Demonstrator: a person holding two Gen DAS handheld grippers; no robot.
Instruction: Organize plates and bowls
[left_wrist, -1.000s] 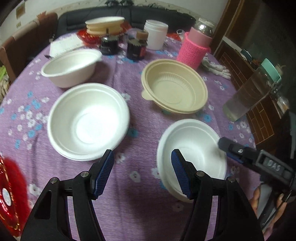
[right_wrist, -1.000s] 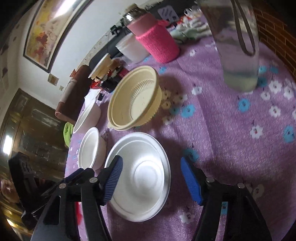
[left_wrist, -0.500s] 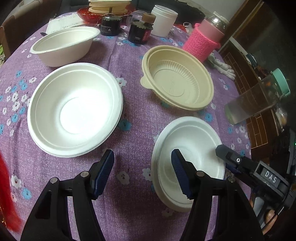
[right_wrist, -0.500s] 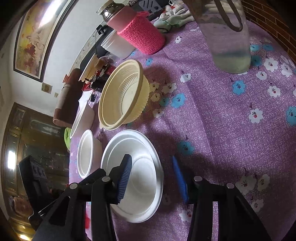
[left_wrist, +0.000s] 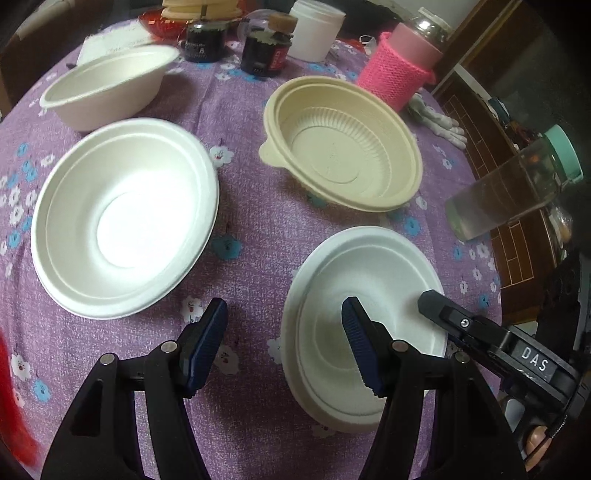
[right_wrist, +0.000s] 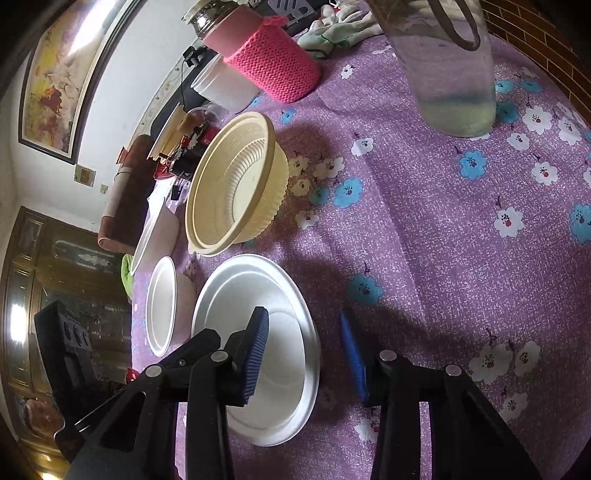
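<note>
The right gripper (right_wrist: 306, 354) straddles the near rim of a small white bowl (right_wrist: 273, 295) on the purple flowered tabletop (right_wrist: 424, 229). Its jaws have just been closing: one blue pad sits inside the bowl and the other stands outside the rim, with a gap visible between the outer pad and the bowl wall, so the pads do not press on it. In the left wrist view the same bowl (left_wrist: 369, 280) lies at lower right, with the right gripper's black finger reaching over its far edge.

The left gripper (left_wrist: 284, 347) hovers with its jaws apart and nothing between them; its right finger hangs over the small bowl's near side, its left over bare cloth.

A large white bowl (left_wrist: 122, 218) rests to the left, well apart from the small one. A beige ribbed bowl (left_wrist: 343, 144) sits beyond the small one, and another white bowl (left_wrist: 107, 88) stands farther back on the left. A pink knitted bottle sleeve (left_wrist: 399, 74), dark jars (left_wrist: 266, 51) and a clear water bottle (left_wrist: 513, 188) stand around the edges.
</note>
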